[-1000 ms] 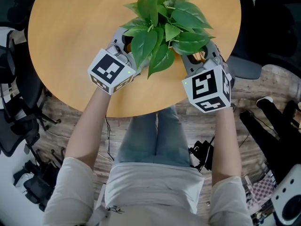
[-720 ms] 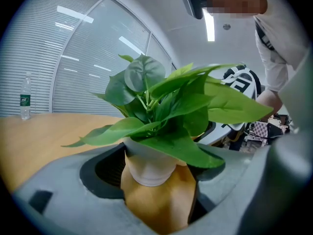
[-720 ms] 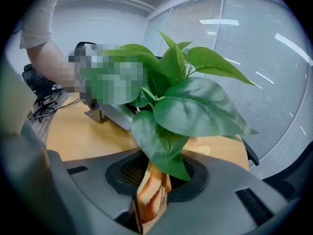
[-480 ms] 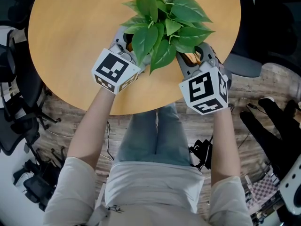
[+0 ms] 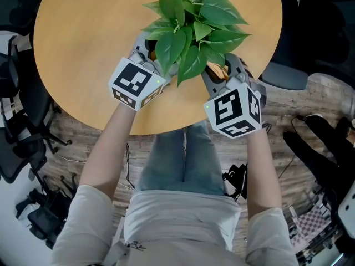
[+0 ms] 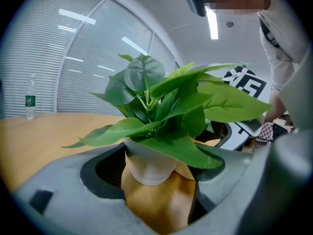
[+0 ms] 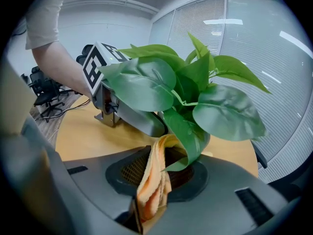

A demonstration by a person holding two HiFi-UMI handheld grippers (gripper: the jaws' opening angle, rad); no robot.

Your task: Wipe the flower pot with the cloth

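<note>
On the table [image 5: 83, 37], left tongs [image 6: 159, 187] clasp the upright flower pot [image 6: 145, 164], right tongs [image 7: 162, 174] pinch cloth [image 7: 150, 195].

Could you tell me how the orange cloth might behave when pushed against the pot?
The orange fabric cloth looks floppy: it bends limply beyond the jaws of the right gripper. Its fuzzy layers are probably light and compressible.

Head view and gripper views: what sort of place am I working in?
Most likely an office or meeting room: a round wooden table, black office chairs on the floor nearby, and tall windows with blinds.
</note>
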